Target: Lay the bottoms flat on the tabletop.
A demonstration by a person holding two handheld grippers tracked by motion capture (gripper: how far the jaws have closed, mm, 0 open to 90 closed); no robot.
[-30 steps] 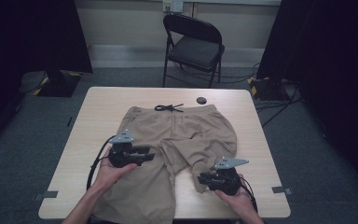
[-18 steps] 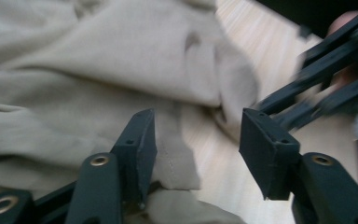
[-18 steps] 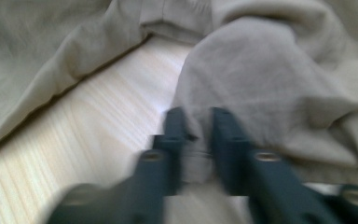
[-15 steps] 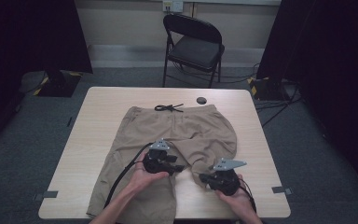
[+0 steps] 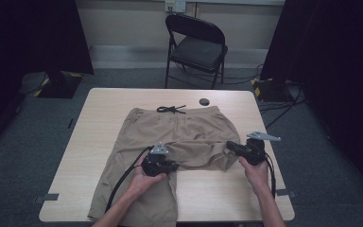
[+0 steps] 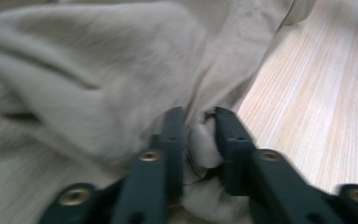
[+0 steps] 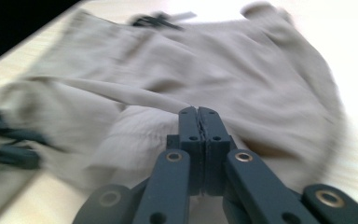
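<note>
We see the khaki shorts [image 5: 179, 142] spread on the table [image 5: 99, 123], waistband toward the far edge, one leg folded up across the middle. Our left gripper [image 5: 170, 166] sits at the crotch of the shorts; its jaws have just been closing and now pinch a bunched fold of cloth between them. Our right gripper [image 5: 231, 146] is at the folded leg's outer edge, clenched tight on a thin layer of the fabric.
</note>
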